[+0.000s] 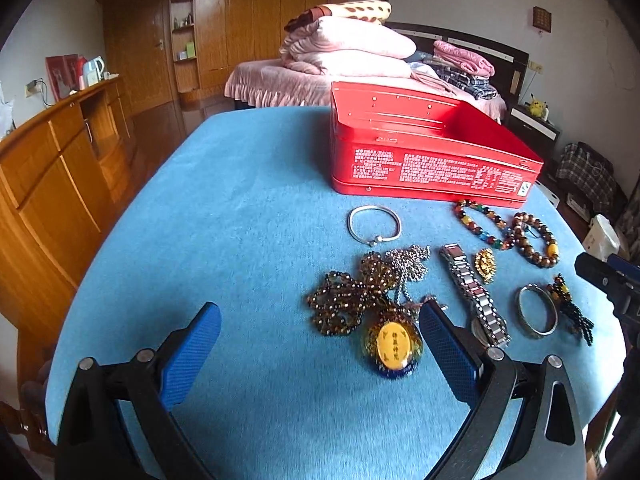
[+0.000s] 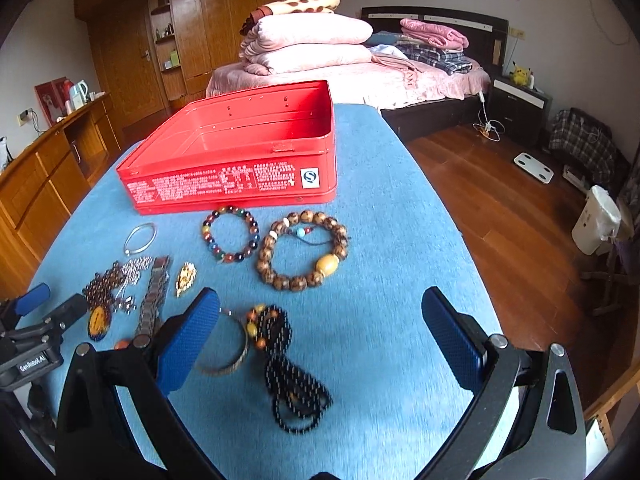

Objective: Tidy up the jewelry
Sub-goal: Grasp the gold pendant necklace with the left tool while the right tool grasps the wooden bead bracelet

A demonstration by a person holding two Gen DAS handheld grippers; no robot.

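An open, empty red tin box [image 1: 424,152] [image 2: 240,152] stands at the back of the blue table. In front of it lies jewelry: a silver bangle [image 1: 374,224], a coloured bead bracelet [image 2: 231,234], a brown wooden bead bracelet [image 2: 302,256], a metal watch [image 1: 474,296], a gold brooch [image 1: 485,265], a brown bead necklace with a yellow pendant [image 1: 394,346], a metal ring bangle [image 1: 537,314] and a black bead necklace [image 2: 290,372]. My left gripper [image 1: 320,330] is open above the pendant necklace. My right gripper [image 2: 320,320] is open above the black necklace.
The blue tablecloth [image 1: 240,200] covers the table. A wooden cabinet [image 1: 48,184] runs along the left. A bed with folded pink quilts [image 2: 312,40] stands behind. Wooden floor, a scale [image 2: 534,167] and a white bin [image 2: 596,220] lie to the right.
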